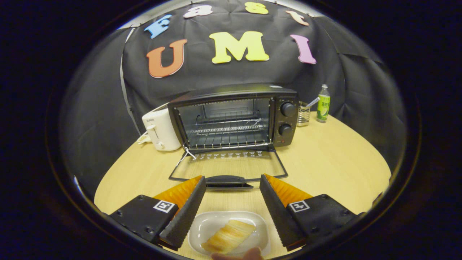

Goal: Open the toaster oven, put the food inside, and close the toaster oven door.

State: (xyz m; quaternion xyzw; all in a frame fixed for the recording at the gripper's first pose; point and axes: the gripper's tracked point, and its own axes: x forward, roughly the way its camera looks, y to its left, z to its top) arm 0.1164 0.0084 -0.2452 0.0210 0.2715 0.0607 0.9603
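The pastry [228,235] lay on a plate [205,225] between the fingers of the gripper [232,182], which stood wide apart, holding nothing. Beyond them on the bench [332,162] sat a toaster [159,130], the oven [234,115] with its door [227,167] down, and a bottle [323,104].

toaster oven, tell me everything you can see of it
The black toaster oven stands on the wooden table beyond the open gripper, between a white toaster and a wire holder. Its glass door lies folded flat, handle toward the fingers. Wire racks sit inside, with two knobs at right.
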